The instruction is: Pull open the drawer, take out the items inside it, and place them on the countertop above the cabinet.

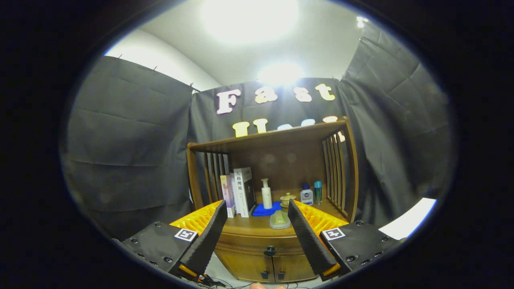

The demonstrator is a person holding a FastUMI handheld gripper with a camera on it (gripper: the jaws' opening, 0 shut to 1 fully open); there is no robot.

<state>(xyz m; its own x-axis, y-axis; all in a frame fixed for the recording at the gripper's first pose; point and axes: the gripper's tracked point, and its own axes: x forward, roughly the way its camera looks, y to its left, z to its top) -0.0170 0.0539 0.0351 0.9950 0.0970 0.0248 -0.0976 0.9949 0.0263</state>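
Note:
A wooden cabinet [257, 265] stands ahead of me, with a closed drawer [245, 245] under its countertop [249, 225]. The drawer's dark knob [269, 251] sits between and beyond my fingers. My gripper [257, 212] is open, its fingers spread wide with nothing between them, still some way off from the cabinet front. A pale green soap-like item [280, 220] lies on the countertop near the front edge. What is inside the drawer is hidden.
On the countertop under a wooden shelf frame [273, 136] stand several books [240, 192], a white pump bottle [266, 194] on a blue cloth [265, 209], a small lidded cup [287, 198], and two small bottles [311, 193]. Two lower doors [273, 268] have dark knobs.

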